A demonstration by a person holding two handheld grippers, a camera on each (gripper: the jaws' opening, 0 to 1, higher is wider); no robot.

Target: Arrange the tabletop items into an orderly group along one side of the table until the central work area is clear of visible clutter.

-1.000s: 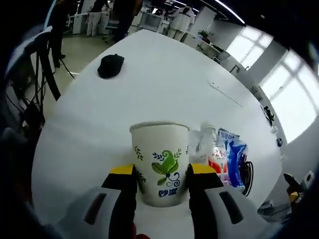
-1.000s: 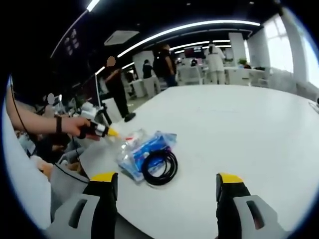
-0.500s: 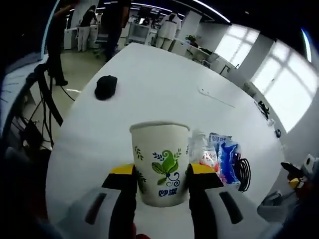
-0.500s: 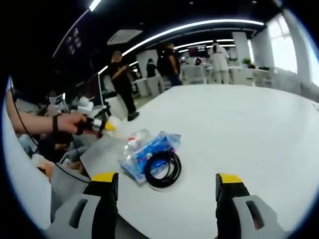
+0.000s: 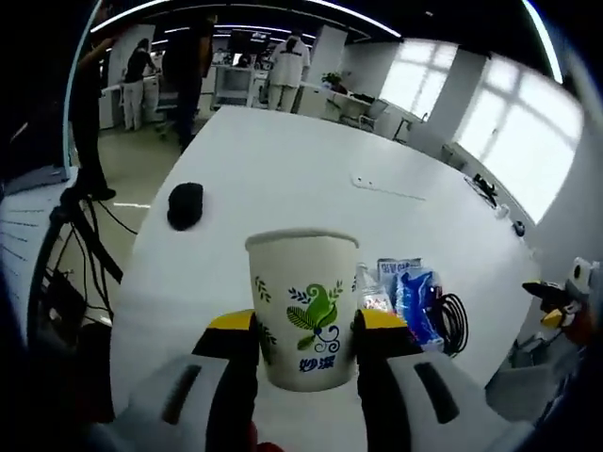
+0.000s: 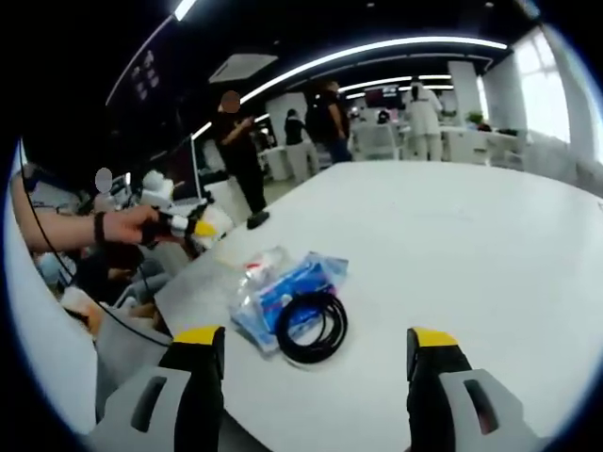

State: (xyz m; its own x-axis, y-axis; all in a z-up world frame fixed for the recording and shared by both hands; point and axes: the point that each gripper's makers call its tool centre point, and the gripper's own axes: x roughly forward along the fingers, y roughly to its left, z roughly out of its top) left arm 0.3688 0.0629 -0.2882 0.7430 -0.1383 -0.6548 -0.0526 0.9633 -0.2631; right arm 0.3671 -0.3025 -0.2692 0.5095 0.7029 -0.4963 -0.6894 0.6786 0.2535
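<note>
Two grippers are working this table (image 5: 283,160) and we are reading them one at a time. In the left gripper view, the left gripper (image 5: 306,330) is pinching a paper cup (image 5: 303,306) with a green leaf print between its yellow-tipped jaws, and the cup is standing upright. It looks lifted rather than seated, though we cannot tell for sure. In the right gripper view, the right gripper (image 6: 317,347) is hanging over the near edge with its jaws spread wide and nothing between them. Beyond the cup, toward the right of the left gripper view, a small cluster is gathering near the table's edge: a clear plastic bottle (image 5: 373,294), a blue packet (image 5: 412,299) just beside it, and a coiled black cable (image 5: 452,322) touching the packet. A dark, rounded object (image 5: 185,204) is sitting well apart, farther up the table on the left. We are judging that the cup is being carried to join that cluster. To do it well, we are keeping the cup level, bringing it down just beside the bottle without nudging it, and letting the base seat flat before easing the jaws apart, since a light paper cup tips readily. We are also keeping the grip gentle so the wall is not buckling.
</note>
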